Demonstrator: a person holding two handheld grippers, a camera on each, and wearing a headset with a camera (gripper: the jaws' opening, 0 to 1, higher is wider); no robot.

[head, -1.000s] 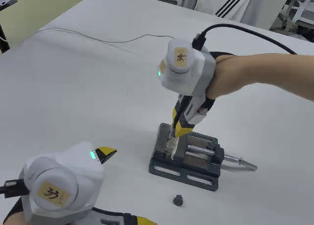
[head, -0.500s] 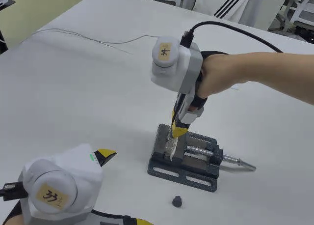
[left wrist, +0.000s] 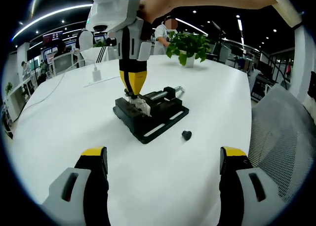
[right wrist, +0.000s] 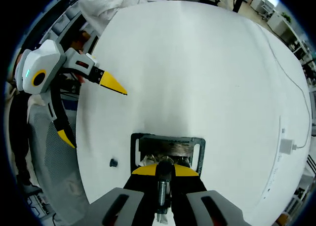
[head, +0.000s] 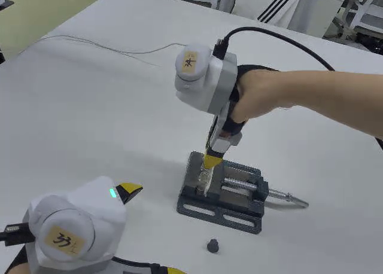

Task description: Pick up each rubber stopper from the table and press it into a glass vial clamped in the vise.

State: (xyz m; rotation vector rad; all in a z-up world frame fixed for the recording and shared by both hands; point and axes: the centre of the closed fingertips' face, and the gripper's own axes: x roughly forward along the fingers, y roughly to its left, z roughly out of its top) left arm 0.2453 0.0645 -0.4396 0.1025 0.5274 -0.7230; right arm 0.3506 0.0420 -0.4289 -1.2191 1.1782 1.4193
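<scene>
On the white table (head: 90,106), just in front of the black vise (head: 220,209), spotted the loose rubber stopper (head: 213,246): small, dark grey and round, lying alone and touching nothing. Found the glass vial (head: 204,179) standing upright between the vise's jaws, clear and pale. Saw the right gripper (head: 211,161) pointing down with its yellow tips right at the top of that vial. Looked down through the right gripper view and found its jaws pulled close together, pinching a dark plug (right wrist: 164,168), round like the loose stopper, straight over the vial. Could not tell the plug's depth in the vial. Saw the left gripper (left wrist: 163,154) low and near the person, well apart from the vise, jaws spread wide with nothing between them.

Checked against a second ago: found the right gripper's white body more upright and further left, tips at the same spot on the vial. Found the loose stopper and the left gripper in the same places.

Caught a green potted plant (left wrist: 188,47) past the vise from the left gripper view. Picked out a thin grey wire (head: 108,45) across the far table from the head view. Got the straight-down look into the vise from the right gripper view.
</scene>
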